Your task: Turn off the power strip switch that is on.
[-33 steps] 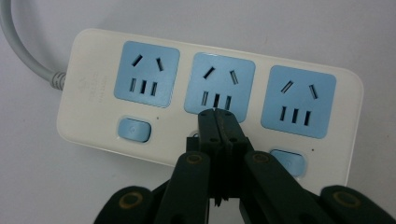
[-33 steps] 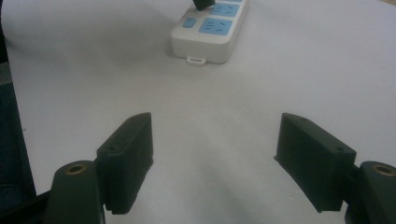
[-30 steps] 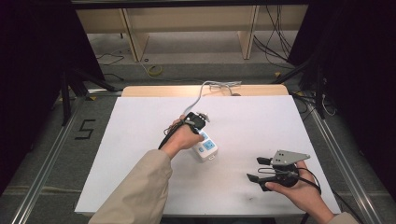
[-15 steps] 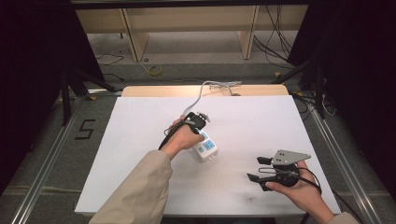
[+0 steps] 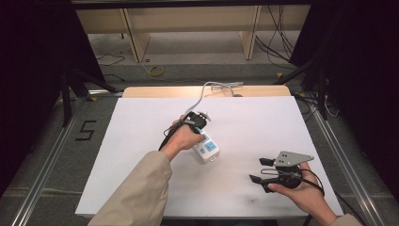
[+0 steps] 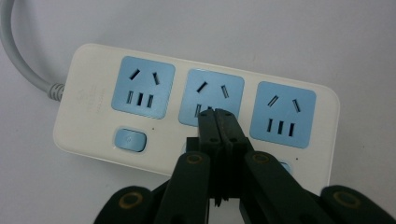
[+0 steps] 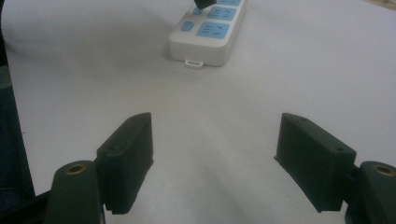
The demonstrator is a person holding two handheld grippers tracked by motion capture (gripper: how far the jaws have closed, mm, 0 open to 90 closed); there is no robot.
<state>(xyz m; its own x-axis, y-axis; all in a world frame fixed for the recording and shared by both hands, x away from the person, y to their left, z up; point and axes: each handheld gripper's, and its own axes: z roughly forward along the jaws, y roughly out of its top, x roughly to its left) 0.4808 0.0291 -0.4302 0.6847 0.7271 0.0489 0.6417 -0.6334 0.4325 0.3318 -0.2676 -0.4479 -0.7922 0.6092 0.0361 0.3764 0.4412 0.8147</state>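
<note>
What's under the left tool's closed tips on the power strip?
The left tool, shut, sits over the power strip by its middle socket. The middle switch below is covered; the neighbouring switch shows.

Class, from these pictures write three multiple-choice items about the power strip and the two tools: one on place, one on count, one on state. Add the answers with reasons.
1. Where does the left tool have its tips?
A. over the middle socket of the power strip
B. on the grey cable
C. off the edge of the table

2. How many blue socket panels does the power strip have?
A. two
B. three
C. five

3. How do the jaws of the right tool stand?
A. shut together
B. clamped on the cable
C. wide apart, holding nothing

Answers:
1 A: in the left gripper view the closed tips lie over the lower edge of the middle socket.
2 B: that view shows three blue panels in a row.
3 C: the right gripper view shows bare white table between the two jaws.
</note>
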